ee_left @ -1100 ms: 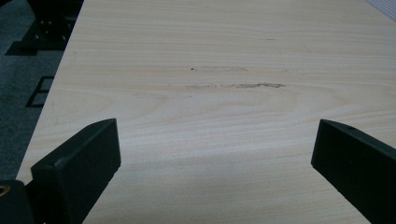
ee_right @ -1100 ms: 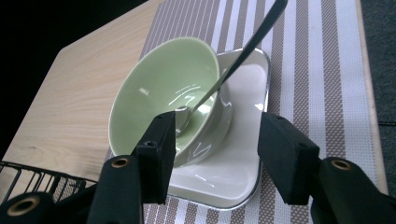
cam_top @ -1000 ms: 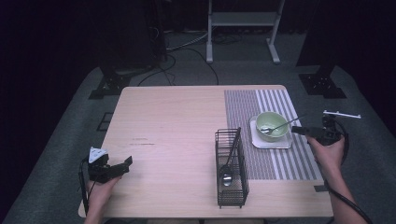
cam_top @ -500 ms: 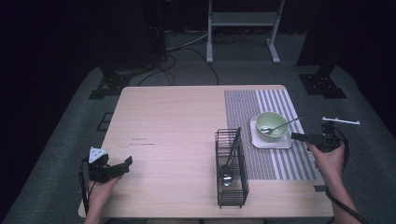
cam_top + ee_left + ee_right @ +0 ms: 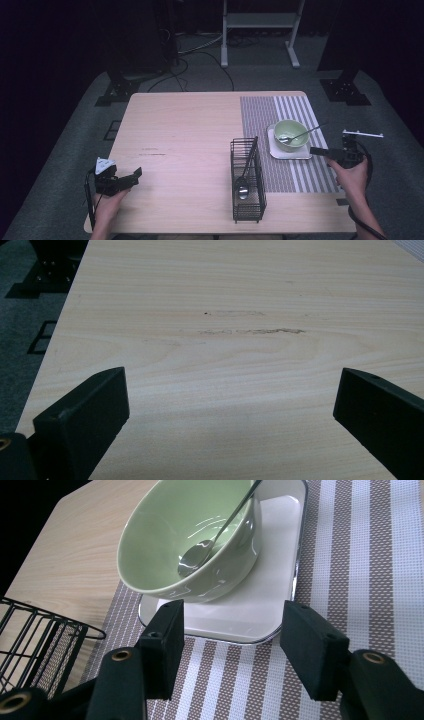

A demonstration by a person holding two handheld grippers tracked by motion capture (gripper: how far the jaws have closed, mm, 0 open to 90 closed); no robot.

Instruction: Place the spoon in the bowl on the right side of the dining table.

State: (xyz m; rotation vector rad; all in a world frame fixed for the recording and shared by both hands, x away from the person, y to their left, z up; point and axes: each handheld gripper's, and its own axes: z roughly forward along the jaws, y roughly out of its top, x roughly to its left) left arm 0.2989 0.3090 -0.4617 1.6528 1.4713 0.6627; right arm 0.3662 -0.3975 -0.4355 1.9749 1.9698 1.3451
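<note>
A pale green bowl (image 5: 290, 133) (image 5: 190, 540) sits on a white square plate (image 5: 290, 151) (image 5: 270, 595) on the striped placemat (image 5: 260, 117) (image 5: 380, 570). A metal spoon (image 5: 300, 135) (image 5: 200, 552) rests in the bowl, its handle leaning out over the right rim. My right gripper (image 5: 316, 150) (image 5: 232, 650) is open just right of the plate, its jaws pointing at the plate's near edge with nothing between them. My left gripper (image 5: 134, 176) (image 5: 230, 425) is wide open over bare wood at the table's near-left corner.
A black wire basket (image 5: 247, 182) (image 5: 40, 640) stands near the front edge, left of the plate, with a spoon (image 5: 242, 187) and a dark utensil inside. The wooden table (image 5: 180, 130) (image 5: 240, 300) has faint scuff marks. Beyond it are stands and cables on the dark floor.
The right gripper has drifted slightly toward the person, staying beside the plate. The left gripper has not moved.
</note>
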